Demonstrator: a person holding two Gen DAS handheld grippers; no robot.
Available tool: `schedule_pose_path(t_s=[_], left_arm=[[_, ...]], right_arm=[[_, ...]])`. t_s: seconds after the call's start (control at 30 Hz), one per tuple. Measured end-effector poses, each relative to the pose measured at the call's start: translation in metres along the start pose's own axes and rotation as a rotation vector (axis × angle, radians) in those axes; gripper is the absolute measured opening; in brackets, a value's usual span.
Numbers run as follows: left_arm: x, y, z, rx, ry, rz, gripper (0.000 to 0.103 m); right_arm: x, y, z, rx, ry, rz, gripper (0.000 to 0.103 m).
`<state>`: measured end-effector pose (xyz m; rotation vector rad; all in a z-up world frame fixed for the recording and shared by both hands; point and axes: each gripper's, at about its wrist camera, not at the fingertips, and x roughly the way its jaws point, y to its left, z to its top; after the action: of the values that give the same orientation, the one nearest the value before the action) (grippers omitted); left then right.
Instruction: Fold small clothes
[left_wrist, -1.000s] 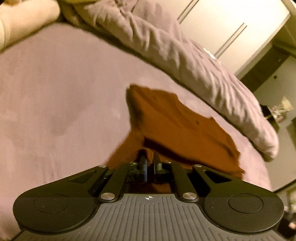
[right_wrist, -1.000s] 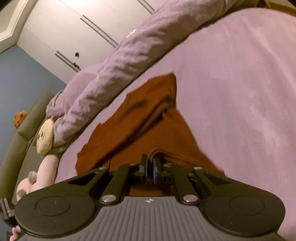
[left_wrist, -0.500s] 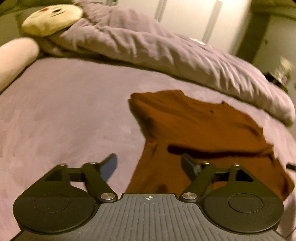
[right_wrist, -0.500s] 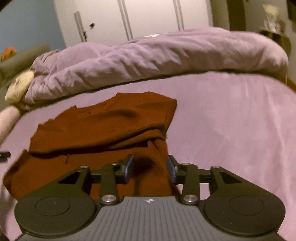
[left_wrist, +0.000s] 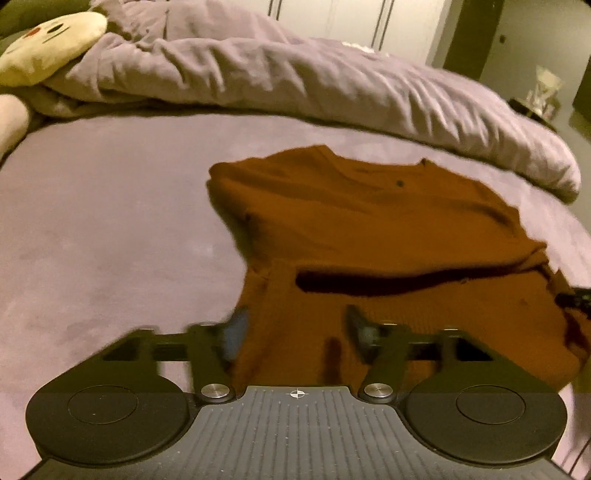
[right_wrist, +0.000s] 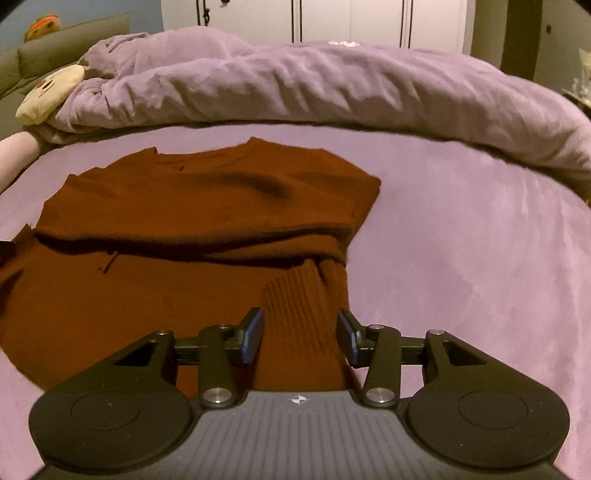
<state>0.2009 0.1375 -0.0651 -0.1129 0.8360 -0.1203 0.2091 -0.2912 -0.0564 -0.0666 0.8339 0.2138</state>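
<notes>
Released since a second ago, rust sweater (left_wrist: 388, 229) lying flat, left gripper (left_wrist: 299, 328) narrowing yet spread, right gripper (right_wrist: 300, 334) spread around ribbed cuff (right_wrist: 303, 295) unseen leftward.

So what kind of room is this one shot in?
Most likely a bedroom: a rust-brown sweater lies on a bed with a bunched lilac duvet behind it, and tall white wardrobe doors line the far wall.

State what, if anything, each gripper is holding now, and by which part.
Nothing is held. The left gripper and right gripper both have their jaws apart over the near edge of the brown sweater, not pressing on it.
</notes>
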Motion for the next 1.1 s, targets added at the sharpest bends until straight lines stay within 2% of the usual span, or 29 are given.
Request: schedule_pose_path(t_s=[0.07,0.1,0.17,0.33,0.4,0.43,0.5,0.53,0.57,0.63,0.73,0.77,0.83,0.93,1.1], left_arm=[[0.003,-0.004,-0.001,0.021,0.011,0.037,0.020],[0.004,-0.005,-0.002,0.022,0.015,0.045,0.014],[0.002,-0.003,-0.003,0.007,0.015,0.047,0.009],[-0.014,-0.002,-0.002,0.009,-0.026,0.010,0.008],[-0.012,0.000,-0.002,0.003,-0.016,-0.017,0.008],[-0.008,0.001,-0.002,0.004,0.001,-0.006,0.009],[-0.001,0.000,-0.004,0.012,0.026,-0.002,0.014],[0.000,-0.001,-0.005,0.010,0.028,-0.004,0.021],[0.001,-0.002,-0.005,0.011,0.032,-0.011,0.033],[0.004,-0.006,-0.007,0.026,0.039,-0.025,0.039],[0.012,-0.011,-0.008,0.071,0.070,0.012,0.032],[0.014,-0.011,-0.008,0.070,0.077,0.019,0.018],[0.012,-0.011,-0.007,0.063,0.075,0.039,0.008],[0.001,-0.010,-0.004,0.068,0.045,0.047,0.007],[-0.047,-0.016,0.014,0.079,-0.063,-0.028,0.007]], right_arm=[[-0.003,0.005,-0.002,-0.025,-0.020,-0.010,0.026],[-0.005,0.007,-0.003,-0.036,-0.028,-0.014,0.013],[-0.009,0.008,-0.004,-0.031,-0.038,-0.013,0.009],[-0.020,0.012,-0.005,-0.054,-0.073,-0.007,0.007],[-0.021,0.012,-0.005,-0.057,-0.073,0.008,0.007],[-0.019,0.011,-0.004,-0.057,-0.064,0.011,0.008],[-0.011,0.011,-0.003,-0.056,-0.028,-0.003,0.008],[-0.008,0.011,-0.003,-0.050,-0.017,-0.012,0.010],[-0.005,0.010,-0.002,-0.044,-0.006,-0.012,0.011],[-0.002,0.010,-0.002,-0.034,0.004,-0.008,0.011],[0.002,0.012,0.000,-0.060,0.013,-0.014,0.011],[0.002,0.013,0.000,-0.071,0.016,-0.018,0.011],[0.000,0.016,0.001,-0.095,0.011,-0.026,0.008],[-0.010,0.020,0.001,-0.130,-0.022,-0.039,0.007],[-0.043,0.023,0.010,-0.134,-0.108,-0.006,0.006]])
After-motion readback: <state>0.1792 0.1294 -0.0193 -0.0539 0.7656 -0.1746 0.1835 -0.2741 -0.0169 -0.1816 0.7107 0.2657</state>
